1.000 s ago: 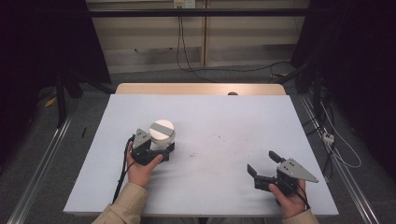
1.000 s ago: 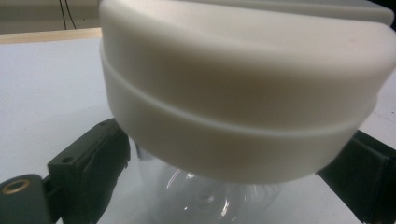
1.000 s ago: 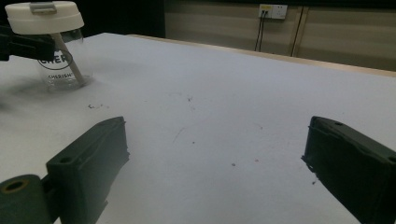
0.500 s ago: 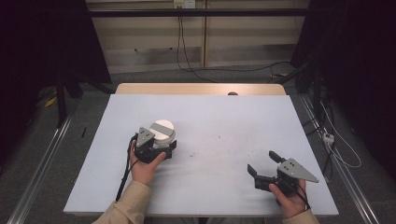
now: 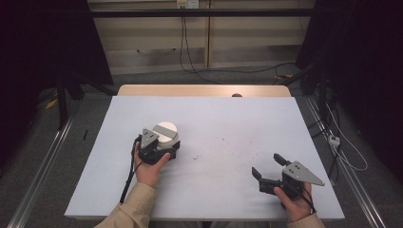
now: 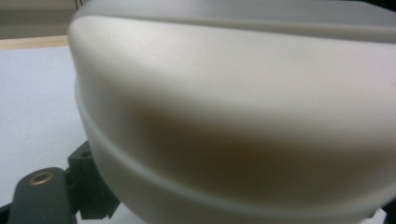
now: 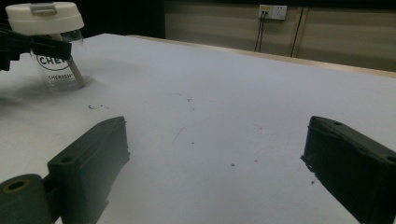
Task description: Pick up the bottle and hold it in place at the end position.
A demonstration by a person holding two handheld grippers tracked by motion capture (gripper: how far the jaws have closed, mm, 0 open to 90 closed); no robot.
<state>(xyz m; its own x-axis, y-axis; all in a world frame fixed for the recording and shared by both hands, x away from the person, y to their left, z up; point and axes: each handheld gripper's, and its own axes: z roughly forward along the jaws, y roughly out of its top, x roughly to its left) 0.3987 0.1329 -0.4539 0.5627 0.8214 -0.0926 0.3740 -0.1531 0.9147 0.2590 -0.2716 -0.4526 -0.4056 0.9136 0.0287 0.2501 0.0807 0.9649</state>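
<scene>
Closing is the one change since the earlier frames: the left gripper (image 5: 159, 151) has just been drawing its jaws inward around the clear glass jar with the white round lid (image 5: 166, 134), while both hands are keeping their places on the white table sheet (image 5: 223, 118). In the right gripper view the same jar (image 7: 55, 46) is standing upright at the far left of the table, a light stick leaning inside it, with the black jaws of the left gripper crossing its glass wall just under the lid. Whether the pads are already pressing on the glass cannot be told; the jar is sitting between them and is still resting on the sheet.

The grip point just under the lid appears chosen so that the wider lid rim is acting as a stop above the jaws, which should keep the jar from slipping down if it is lifted. In the left gripper view the white lid (image 6: 233, 107) is sitting very close to the lens, which suggests the jar is seated deep between the jaws.

The left hand (image 5: 149, 168) is holding its gripper roughly level, pointing away from the person, with the forearm coming in from the bottom edge. The right gripper (image 5: 268, 168) is resting low at the near right of the table, well apart from the jar, its jaws spread wide on nothing and pointing toward the left; the right hand (image 5: 294, 202) is gripping it from behind, apparently waiting.
</scene>
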